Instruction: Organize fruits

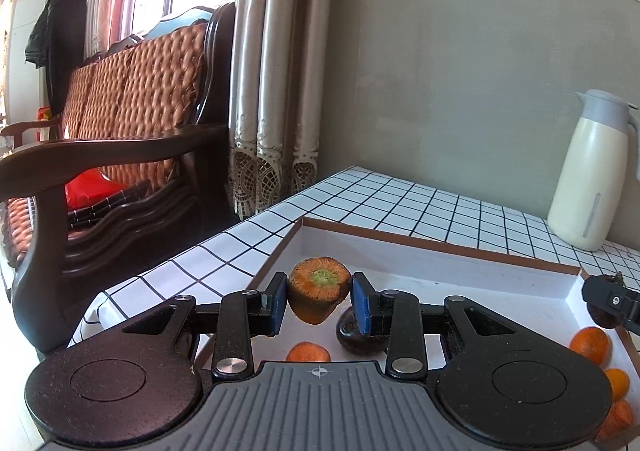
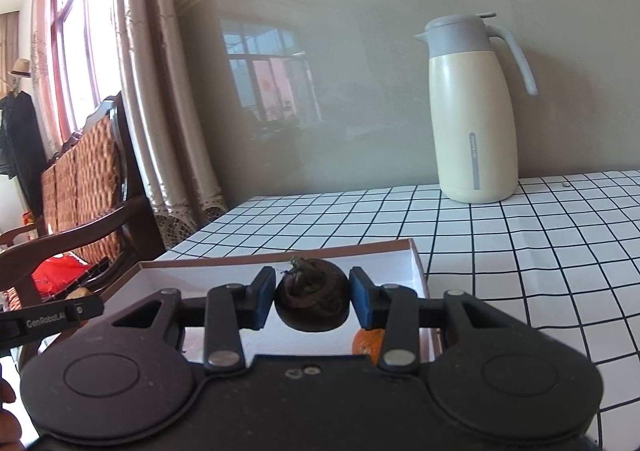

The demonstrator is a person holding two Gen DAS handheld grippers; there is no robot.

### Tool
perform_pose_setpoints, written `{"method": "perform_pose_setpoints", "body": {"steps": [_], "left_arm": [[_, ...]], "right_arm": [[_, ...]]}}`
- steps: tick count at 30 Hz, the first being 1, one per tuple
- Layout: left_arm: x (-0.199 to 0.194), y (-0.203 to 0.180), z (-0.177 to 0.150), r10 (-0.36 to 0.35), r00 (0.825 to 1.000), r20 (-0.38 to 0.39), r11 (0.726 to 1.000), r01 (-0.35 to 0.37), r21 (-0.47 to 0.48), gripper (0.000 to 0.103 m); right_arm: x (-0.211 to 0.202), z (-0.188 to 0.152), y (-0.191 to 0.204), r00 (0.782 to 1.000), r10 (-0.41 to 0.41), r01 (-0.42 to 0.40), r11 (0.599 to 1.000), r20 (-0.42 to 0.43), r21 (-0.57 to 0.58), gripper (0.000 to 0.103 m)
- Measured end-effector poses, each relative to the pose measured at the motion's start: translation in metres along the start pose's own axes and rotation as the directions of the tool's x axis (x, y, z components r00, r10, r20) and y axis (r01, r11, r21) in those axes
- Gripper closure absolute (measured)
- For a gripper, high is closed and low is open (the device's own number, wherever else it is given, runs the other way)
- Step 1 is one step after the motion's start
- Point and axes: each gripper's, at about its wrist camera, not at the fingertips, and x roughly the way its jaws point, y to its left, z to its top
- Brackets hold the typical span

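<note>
My left gripper is shut on a short carrot stub, cut end with green core facing the camera, held above a white tray with a brown rim. In the tray lie a dark mangosteen, a carrot piece and small oranges at its right side. My right gripper is shut on another dark mangosteen over the tray; an orange shows below it. The right gripper's finger enters the left wrist view at the right edge.
A cream thermos jug with grey lid stands at the back of the white grid-pattern tablecloth near the wall. A dark wooden sofa with woven cushions and curtains lie beyond the table's left edge.
</note>
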Motion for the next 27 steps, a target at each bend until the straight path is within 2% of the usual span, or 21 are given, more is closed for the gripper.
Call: {"method": "perform_pose_setpoints", "body": {"steps": [2,3,4,5,6,7,10,11,17,27], "left_arm": [[0.005,0.000,0.003,-0.002,1.000,-0.006,1.000,0.002,-0.001,0.068],[0.007,0.000,0.004,0.006,1.000,-0.003,1.000,-0.006,0.003,0.068],[0.010,-0.002,0.005,0.003,1.000,-0.009,1.000,-0.003,0.021,0.068],[0.014,-0.003,0.007,0.001,1.000,-0.019,0.999,0.000,0.032,0.056],[0.016,-0.003,0.007,0.011,1.000,-0.024,1.000,-0.010,0.026,0.040],[0.014,-0.003,0.009,0.024,0.999,-0.023,1.000,-0.024,0.018,0.001],[-0.002,-0.003,0.011,0.016,0.997,0.075,1.000,-0.018,0.020,0.000],[-0.006,-0.005,0.011,0.013,0.995,0.094,0.999,-0.017,0.036,0.000],[-0.010,-0.009,0.008,0.024,0.994,0.104,0.997,-0.031,0.072,0.000],[-0.019,-0.016,0.005,0.016,0.993,0.117,0.994,-0.029,0.110,0.000]], "right_arm": [[0.003,0.000,-0.001,1.000,-0.021,0.021,1.000,-0.006,0.003,0.070],[0.007,0.001,0.000,0.999,-0.037,0.036,0.999,-0.023,-0.006,0.066],[0.010,0.002,0.000,0.998,-0.048,0.048,0.999,-0.038,-0.008,0.057],[0.007,0.002,-0.002,0.998,-0.055,0.055,0.998,-0.020,0.011,0.031],[0.000,0.002,-0.003,0.998,-0.064,0.063,0.998,0.026,0.021,0.018],[-0.007,0.004,-0.001,0.995,-0.073,0.072,0.997,0.074,0.008,0.017],[-0.021,0.010,0.003,0.989,-0.035,0.039,0.999,0.145,-0.022,0.012],[-0.023,0.009,0.003,0.988,-0.027,0.030,0.999,0.154,-0.020,0.007],[-0.028,0.013,-0.001,0.986,0.008,-0.007,1.000,0.168,-0.003,0.006],[-0.018,0.007,-0.003,0.996,-0.005,0.005,1.000,0.084,0.003,0.006]]}}
